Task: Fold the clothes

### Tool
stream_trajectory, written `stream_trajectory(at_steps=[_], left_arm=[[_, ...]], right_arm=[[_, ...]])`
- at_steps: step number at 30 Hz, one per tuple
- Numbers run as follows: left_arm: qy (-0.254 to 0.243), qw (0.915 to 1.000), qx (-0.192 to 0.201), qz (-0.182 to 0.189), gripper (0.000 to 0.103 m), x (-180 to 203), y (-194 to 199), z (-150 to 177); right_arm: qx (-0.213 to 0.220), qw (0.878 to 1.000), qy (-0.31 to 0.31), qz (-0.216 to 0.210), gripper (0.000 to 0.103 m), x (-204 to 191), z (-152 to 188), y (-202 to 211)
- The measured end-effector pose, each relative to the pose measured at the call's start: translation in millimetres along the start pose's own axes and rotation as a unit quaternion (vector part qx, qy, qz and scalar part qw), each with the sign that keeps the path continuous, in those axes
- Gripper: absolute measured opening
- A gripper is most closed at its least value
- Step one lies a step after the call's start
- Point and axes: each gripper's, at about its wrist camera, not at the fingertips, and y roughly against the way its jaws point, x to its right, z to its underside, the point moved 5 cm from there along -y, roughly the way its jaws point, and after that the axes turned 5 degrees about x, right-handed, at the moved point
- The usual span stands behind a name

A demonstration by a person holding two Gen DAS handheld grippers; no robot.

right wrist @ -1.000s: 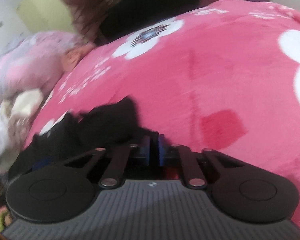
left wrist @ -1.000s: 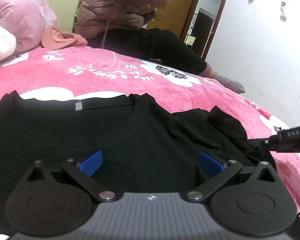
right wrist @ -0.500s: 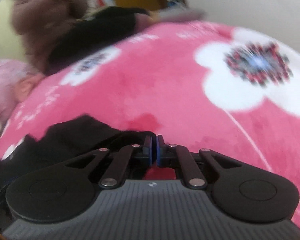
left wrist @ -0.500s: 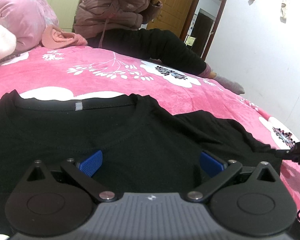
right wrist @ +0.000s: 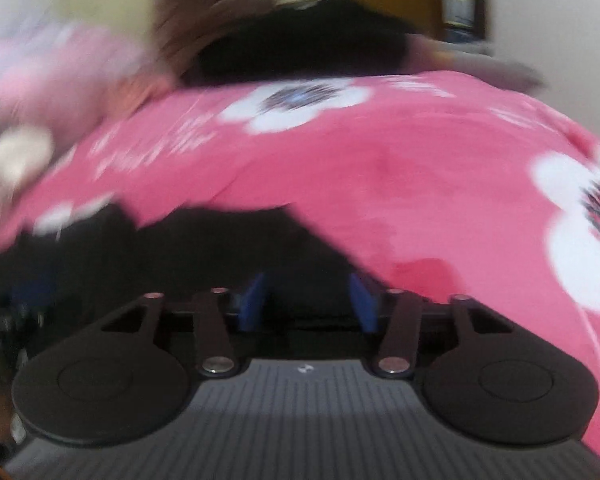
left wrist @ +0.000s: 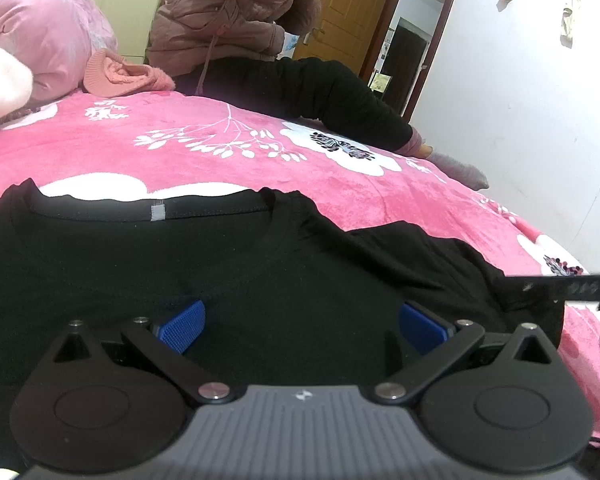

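Observation:
A black T-shirt (left wrist: 260,280) lies face up on the pink flowered blanket (left wrist: 220,160), collar toward the far side. My left gripper (left wrist: 302,320) hovers open over the chest just below the collar, blue pads wide apart with nothing pinched. The shirt's right sleeve (left wrist: 440,264) is spread flat toward the right. One finger (left wrist: 564,284) of my right gripper reaches in at the sleeve's end. In the blurred right wrist view, my right gripper (right wrist: 307,300) has its jaws opening. The black sleeve cloth (right wrist: 220,248) lies between and under the pads, which do not press on it.
A person in a puffy jacket (left wrist: 240,20) and black trousers sits on the bed's far edge. A pink duvet (left wrist: 28,32) and a pink knit hat (left wrist: 120,76) lie at the back left. Pink blanket (right wrist: 420,180) stretches beyond the sleeve to the right.
The right gripper drew the bunched sleeve out to the right and laid it flat, then its shut jaws parted. The left gripper stayed still.

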Motion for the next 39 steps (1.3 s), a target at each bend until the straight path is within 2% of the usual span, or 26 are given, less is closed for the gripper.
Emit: stream_trajectory(at_steps=[1,3,4,5,9,13,18,22,27,31,33,34,35,37,39], left_arm=[[0.0,1.0,0.0,0.0,0.103,0.0,0.1,0.0],[0.001,1.0,0.0,0.001,0.103,-0.1,0.1,-0.1],[0.002,1.0,0.0,0.001,0.103,-0.3,-0.1,-0.3],[0.002,1.0,0.0,0.001,0.103,-0.5,-0.2,-0.4],[0.002,1.0,0.0,0.001,0.103,-0.8,-0.3,-0.7],[0.002,1.0,0.0,0.001,0.103,-0.7,-0.1,-0.9],[0.003,1.0,0.0,0.001,0.103,-0.9,0.2,-0.8],[0.003,1.0,0.001,0.001,0.103,-0.5,0.7,-0.5],[0.004,1.0,0.001,0.001,0.103,-0.2,0.5,-0.5],[0.004,1.0,0.001,0.001,0.103,-0.4,0.4,-0.7],[0.005,1.0,0.001,0.0,0.103,-0.4,0.6,-0.6],[0.004,1.0,0.001,0.0,0.103,-0.3,0.7,-0.6],[0.004,1.0,0.001,0.0,0.103,-0.2,0.8,-0.6],[0.004,1.0,0.001,0.0,0.103,-0.1,1.0,-0.7],[0.004,1.0,0.001,0.0,0.103,0.0,1.2,-0.8]], right_arm=[[-0.005,1.0,0.029,0.002,0.05,-9.1,0.5,-5.3],[-0.008,0.998,0.062,0.017,0.042,-13.7,-2.1,-11.8],[-0.012,0.997,0.071,0.021,0.012,-14.2,-3.2,-14.6],[-0.009,0.998,0.064,0.022,0.002,-9.2,-6.9,-15.5],[0.018,0.999,0.028,0.032,0.002,13.3,-21.1,-10.7],[0.042,0.997,-0.04,0.042,0.002,46.9,-33.0,-14.3],[0.056,0.988,-0.132,0.053,0.002,90.4,-31.7,-25.9],[0.057,0.982,-0.168,0.068,0.002,111.0,-25.3,-38.0],[0.056,0.982,-0.153,0.093,0.002,118.0,-22.9,-52.3],[0.047,0.979,-0.144,0.134,0.0,132.1,-28.7,-54.5],[0.054,0.978,-0.131,0.153,0.005,134.3,-34.7,-47.0],[0.065,0.976,-0.124,0.165,0.012,133.7,-38.4,-40.8],[0.075,0.974,-0.118,0.177,0.024,133.2,-42.1,-34.5],[0.089,0.982,-0.093,0.136,0.031,106.8,-48.8,-26.6],[0.103,0.988,-0.068,0.093,0.031,79.9,-55.3,-18.4]])
